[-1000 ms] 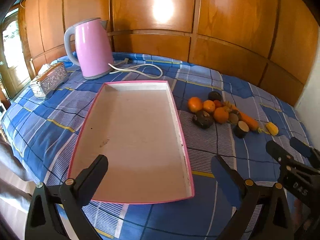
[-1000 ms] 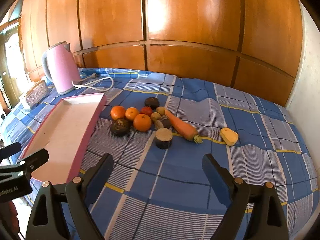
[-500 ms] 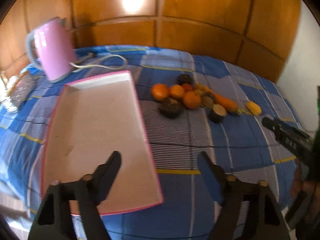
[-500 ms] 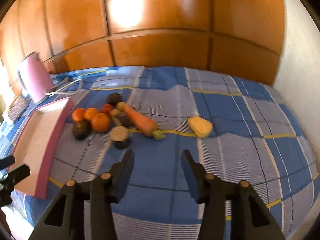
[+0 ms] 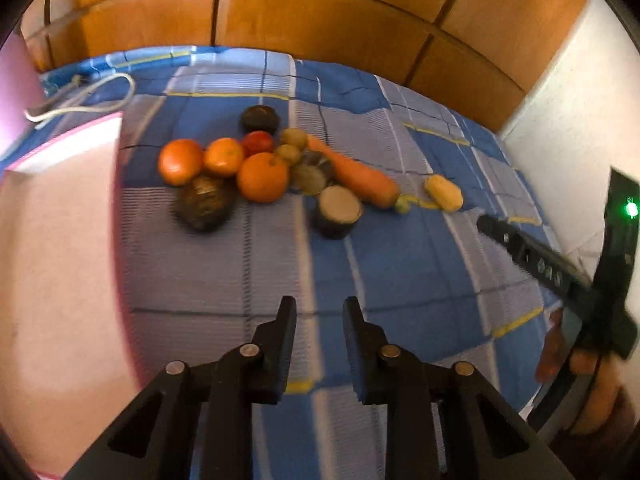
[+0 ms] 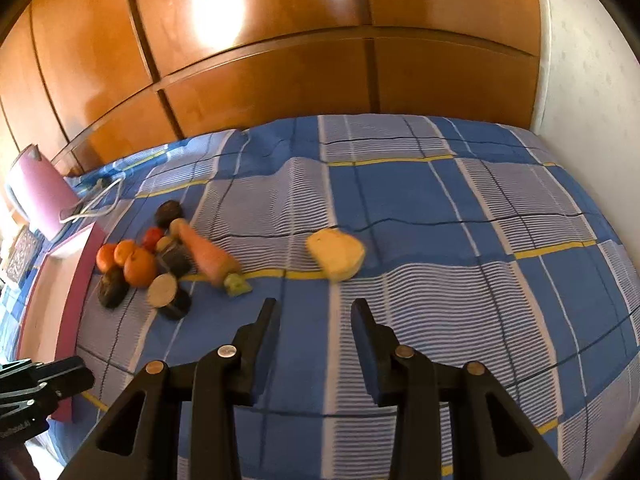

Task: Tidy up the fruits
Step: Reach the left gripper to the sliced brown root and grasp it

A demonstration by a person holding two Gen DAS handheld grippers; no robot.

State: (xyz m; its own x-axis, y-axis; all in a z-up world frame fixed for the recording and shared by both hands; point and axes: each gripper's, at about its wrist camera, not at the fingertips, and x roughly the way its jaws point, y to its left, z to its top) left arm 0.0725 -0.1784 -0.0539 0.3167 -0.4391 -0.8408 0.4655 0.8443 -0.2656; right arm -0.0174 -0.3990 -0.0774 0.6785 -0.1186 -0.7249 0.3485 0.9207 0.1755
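A heap of produce lies on the blue checked cloth: three oranges (image 5: 262, 177) (image 6: 139, 267), a small red fruit (image 5: 258, 142), a carrot (image 5: 360, 178) (image 6: 206, 255), dark round pieces (image 5: 204, 202) and a cut one (image 5: 338, 210) (image 6: 162, 290). A yellow piece (image 5: 443, 193) (image 6: 336, 253) lies apart to the right. My left gripper (image 5: 319, 312) is empty, jaws narrowly apart, short of the heap. My right gripper (image 6: 314, 314) is open and empty, just short of the yellow piece.
A pink-rimmed white tray (image 5: 60, 240) (image 6: 80, 280) lies left of the heap. A pink kettle (image 6: 38, 192) with a white cord (image 5: 80, 96) stands at the back left. Wooden panels (image 6: 260, 72) back the table; a white wall (image 6: 592, 80) is at the right.
Both grippers have swung right and forward. The left jaws have narrowed a lot; the right jaws narrowed from wide. The left view now faces the heap, the right the yellow piece.
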